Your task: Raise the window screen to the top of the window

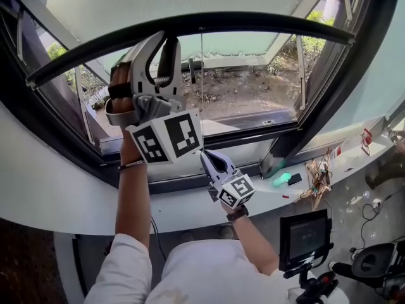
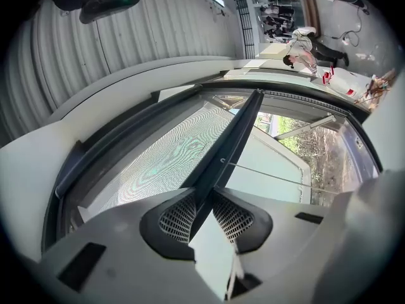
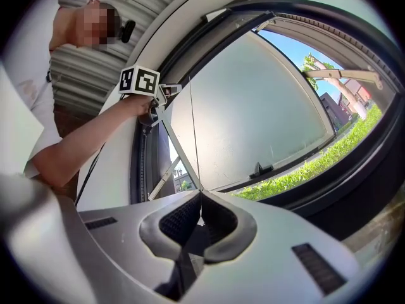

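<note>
At window (image 1: 329, 87), L tool (image 2: 202, 200) pinches screen bar (image 2: 237, 138); R tool (image 3: 200, 196) pressed together on pull cord (image 3: 192, 138).

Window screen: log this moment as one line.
left gripper: shut on screen bar | right gripper: shut on pull cord | screen: partly raised

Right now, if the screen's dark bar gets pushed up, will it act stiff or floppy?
Likely stiff: the bar looks straight across the window though the left gripper clamps it at one spot. Probably light, carrying only fine mesh. Pushed at one point, it could tilt.
</note>
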The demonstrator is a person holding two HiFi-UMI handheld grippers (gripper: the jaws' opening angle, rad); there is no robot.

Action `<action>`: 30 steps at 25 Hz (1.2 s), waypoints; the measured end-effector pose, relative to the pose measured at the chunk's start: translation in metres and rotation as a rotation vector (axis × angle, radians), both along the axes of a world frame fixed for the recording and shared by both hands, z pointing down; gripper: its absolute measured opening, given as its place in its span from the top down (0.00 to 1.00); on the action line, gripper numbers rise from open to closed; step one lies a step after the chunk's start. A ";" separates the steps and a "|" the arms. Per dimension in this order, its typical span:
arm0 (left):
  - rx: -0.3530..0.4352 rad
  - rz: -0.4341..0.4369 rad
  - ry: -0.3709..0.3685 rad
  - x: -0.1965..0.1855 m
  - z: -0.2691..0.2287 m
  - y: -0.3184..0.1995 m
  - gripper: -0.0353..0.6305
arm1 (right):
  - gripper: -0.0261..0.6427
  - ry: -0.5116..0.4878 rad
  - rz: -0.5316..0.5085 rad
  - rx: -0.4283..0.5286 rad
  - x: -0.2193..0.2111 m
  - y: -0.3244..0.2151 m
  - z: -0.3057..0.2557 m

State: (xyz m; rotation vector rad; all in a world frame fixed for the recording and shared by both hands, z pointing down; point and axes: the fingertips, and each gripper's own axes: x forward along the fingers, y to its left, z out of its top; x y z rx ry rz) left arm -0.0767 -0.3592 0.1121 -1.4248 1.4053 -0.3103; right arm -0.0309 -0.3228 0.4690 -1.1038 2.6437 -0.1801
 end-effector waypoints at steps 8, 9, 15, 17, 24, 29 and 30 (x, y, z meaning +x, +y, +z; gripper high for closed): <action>0.039 -0.014 0.004 -0.001 -0.023 -0.002 0.86 | 0.95 0.017 0.001 0.080 -0.001 0.000 -0.022; 0.042 -0.014 0.001 -0.001 -0.026 -0.002 0.86 | 0.95 0.023 0.016 0.087 0.001 -0.001 -0.026; 0.056 -0.010 -0.015 -0.003 -0.036 -0.002 0.86 | 0.95 0.014 0.037 0.101 0.001 -0.002 -0.034; 0.058 -0.013 -0.019 -0.003 -0.040 -0.001 0.86 | 0.95 0.005 0.031 0.104 -0.003 0.000 -0.039; 0.084 -0.006 -0.017 -0.004 -0.055 0.003 0.86 | 0.95 -0.006 0.013 0.118 -0.014 0.004 -0.056; 0.105 -0.007 -0.015 -0.006 -0.070 0.004 0.86 | 0.95 -0.015 0.017 0.147 -0.014 0.001 -0.070; 0.109 -0.008 -0.014 -0.007 -0.073 0.004 0.86 | 0.95 -0.015 0.017 0.153 -0.014 0.001 -0.073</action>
